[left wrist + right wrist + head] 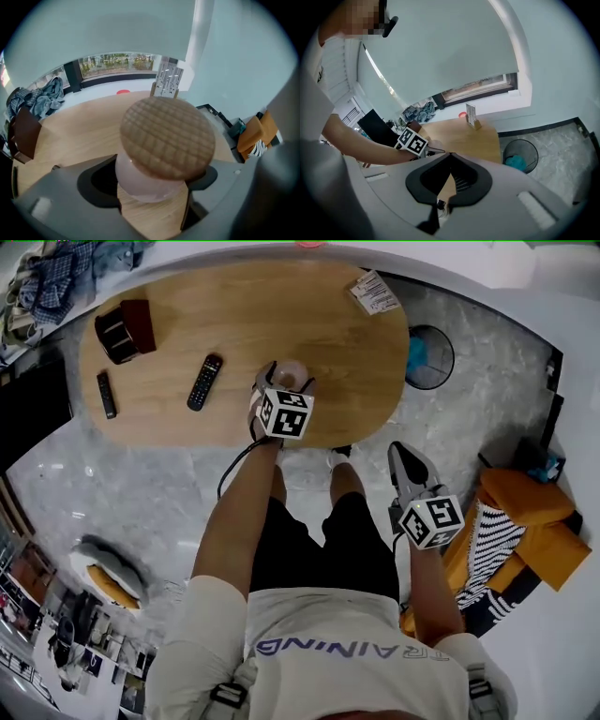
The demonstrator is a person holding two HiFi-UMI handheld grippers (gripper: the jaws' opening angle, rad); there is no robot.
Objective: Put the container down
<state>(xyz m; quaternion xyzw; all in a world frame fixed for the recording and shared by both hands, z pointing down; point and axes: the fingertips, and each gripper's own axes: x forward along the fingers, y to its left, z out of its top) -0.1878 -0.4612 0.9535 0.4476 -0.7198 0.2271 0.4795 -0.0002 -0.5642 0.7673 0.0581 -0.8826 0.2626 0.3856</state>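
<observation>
The container [292, 373] has a pale pink body and a round brown lid with a waffle pattern [166, 138]. My left gripper [286, 382] is shut on it, with the jaws clasping the pink body just under the lid [152, 187]. It sits low over the near edge of the oval wooden table [337, 343]; whether its base touches the wood is hidden. My right gripper [405, 457] hangs off the table over the marble floor, beside the person's leg. It is shut, its tips meet [450, 155], and nothing is between them.
Two black remotes [204, 382] [106, 394] and a dark brown box [124, 329] lie on the table's left part. A small card stand [374, 292] is at its far right end. A wire wastebasket [429, 356] and an orange seat [525, 521] stand on the floor at right.
</observation>
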